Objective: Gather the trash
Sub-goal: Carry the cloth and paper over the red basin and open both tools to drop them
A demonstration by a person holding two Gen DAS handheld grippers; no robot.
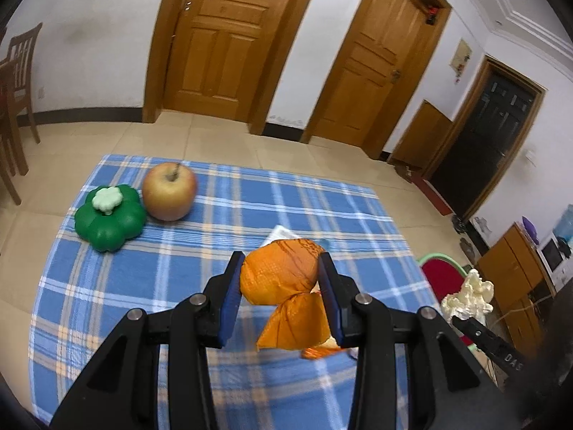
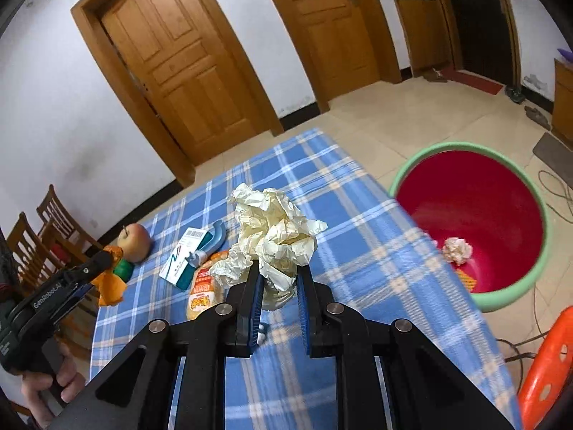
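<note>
My left gripper (image 1: 279, 272) is shut on an orange wrapper (image 1: 283, 279) and holds it above the blue plaid table (image 1: 125, 308); the wrapper also shows in the right wrist view (image 2: 111, 283). My right gripper (image 2: 277, 279) is shut on a crumpled cream paper wad (image 2: 275, 236), held above the table's right part. A red bin with a green rim (image 2: 476, 215) stands on the floor to the right, with a paper ball (image 2: 456, 250) inside. The wad also shows in the left wrist view (image 1: 467, 295).
An apple (image 1: 170, 191) and a green pepper-shaped toy (image 1: 109, 216) sit at the table's far left. A white-teal box (image 2: 184, 258), a blue curved item (image 2: 216, 236) and an orange snack packet (image 2: 204, 292) lie mid-table. Wooden chairs (image 2: 35, 247) stand left, an orange stool (image 2: 548, 365) right.
</note>
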